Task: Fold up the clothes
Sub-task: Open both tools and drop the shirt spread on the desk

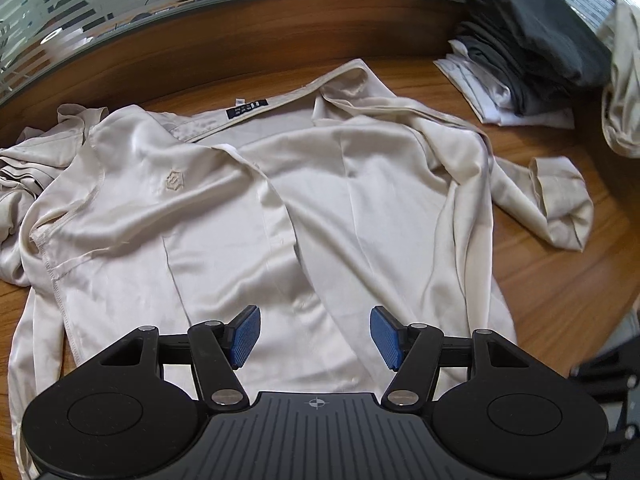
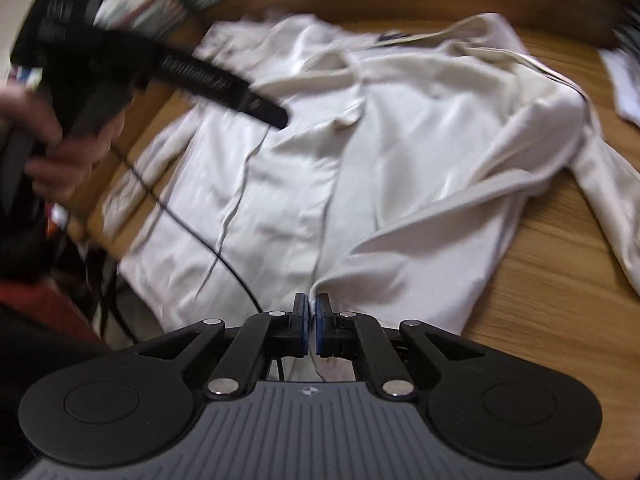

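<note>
One dark neck label (image 1: 247, 109), unreadable; left hand-held gripper (image 1: 315, 338) spread, right hand-held gripper (image 2: 311, 326) pinching shirt (image 1: 256, 216) hem.

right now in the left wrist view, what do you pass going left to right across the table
bunched left sleeve → embroidered chest logo → dark neck label → right sleeve cuff, with the stack of folded dark and white clothes behind it → beige garment hanging at the far right edge
</note>
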The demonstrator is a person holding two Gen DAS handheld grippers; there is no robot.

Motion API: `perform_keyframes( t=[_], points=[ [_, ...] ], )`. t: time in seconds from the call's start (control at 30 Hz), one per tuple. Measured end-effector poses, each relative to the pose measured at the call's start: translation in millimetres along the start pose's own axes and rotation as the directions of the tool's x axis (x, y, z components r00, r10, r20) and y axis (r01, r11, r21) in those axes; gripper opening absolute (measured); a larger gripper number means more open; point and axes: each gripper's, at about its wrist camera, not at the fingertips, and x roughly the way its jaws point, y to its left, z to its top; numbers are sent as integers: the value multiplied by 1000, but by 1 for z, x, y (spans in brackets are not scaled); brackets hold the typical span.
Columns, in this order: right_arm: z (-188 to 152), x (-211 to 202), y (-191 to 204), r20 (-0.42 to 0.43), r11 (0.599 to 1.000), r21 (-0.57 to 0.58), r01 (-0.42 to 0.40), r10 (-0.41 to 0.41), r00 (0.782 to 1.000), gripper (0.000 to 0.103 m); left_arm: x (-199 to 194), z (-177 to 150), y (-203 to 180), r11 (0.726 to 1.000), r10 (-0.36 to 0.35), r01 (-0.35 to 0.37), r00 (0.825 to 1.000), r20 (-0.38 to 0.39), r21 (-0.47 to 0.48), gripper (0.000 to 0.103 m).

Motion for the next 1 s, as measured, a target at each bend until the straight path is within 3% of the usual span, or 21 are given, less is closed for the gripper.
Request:
perform_keyframes(
  t=[0.07,0.13,0.23,0.57,0.7,1.0],
  points=[
    [3,-4,4,-3,999,-23,32,-32,999,9,-1,-8,0,1000,-4,4,1000,0,4,64],
    [9,-12,-3,10,998,-12,57,-57,998,19,-2,-17,-3,1000,-4,4,1000,-1,11,64],
    [21,-28,-24,33,994,4,113,-113,993,19,-3,-29,-10,1000,17,-17,1000,-4,18,64],
    [87,-51,-155,57,960,-31,278,-276,959,20,-11,-54,-61,989,90,-87,996,19,-122,64],
    [120,-36,-199,43,952,-90,294,-291,956,25,-7,-58,-92,973,132,-126,991,18,-195,64],
    [160,18,-234,-33,925,-278,260,-280,960,27,3,-61,-143,927,172,-163,985,-4,-337,64]
  ],
)
